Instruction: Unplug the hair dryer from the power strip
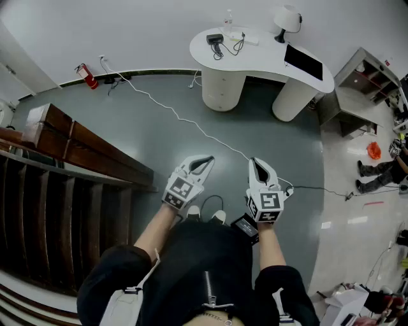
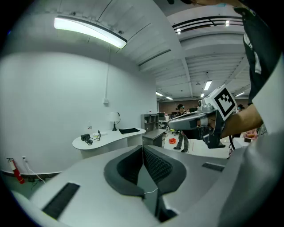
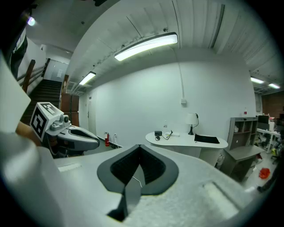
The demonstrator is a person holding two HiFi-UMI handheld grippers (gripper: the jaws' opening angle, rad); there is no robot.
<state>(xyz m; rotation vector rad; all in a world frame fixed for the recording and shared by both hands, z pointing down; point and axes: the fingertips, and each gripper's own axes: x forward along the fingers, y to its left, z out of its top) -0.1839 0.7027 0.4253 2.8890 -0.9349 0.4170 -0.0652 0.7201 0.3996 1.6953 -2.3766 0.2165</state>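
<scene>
The black hair dryer (image 1: 215, 39) lies on a white curved desk (image 1: 268, 57) far across the room, its cord running to a white power strip (image 1: 246, 39) beside it. Both grippers are held out at waist height, well short of the desk. My left gripper (image 1: 205, 160) is shut with nothing in it, and my right gripper (image 1: 257, 163) is shut and empty too. The left gripper view shows the closed pads (image 2: 143, 148) and the distant hair dryer (image 2: 85, 137). In the right gripper view the hair dryer (image 3: 158, 133) and power strip (image 3: 174, 134) sit beyond the closed jaws.
A lamp (image 1: 287, 19), a bottle (image 1: 228, 18) and a black mat (image 1: 303, 62) share the desk. A white cable (image 1: 185, 118) crosses the grey floor. Wooden stairs (image 1: 64, 165) stand at left, a shelf unit (image 1: 363, 89) and a person (image 1: 382, 169) at right, a fire extinguisher (image 1: 85, 75) by the wall.
</scene>
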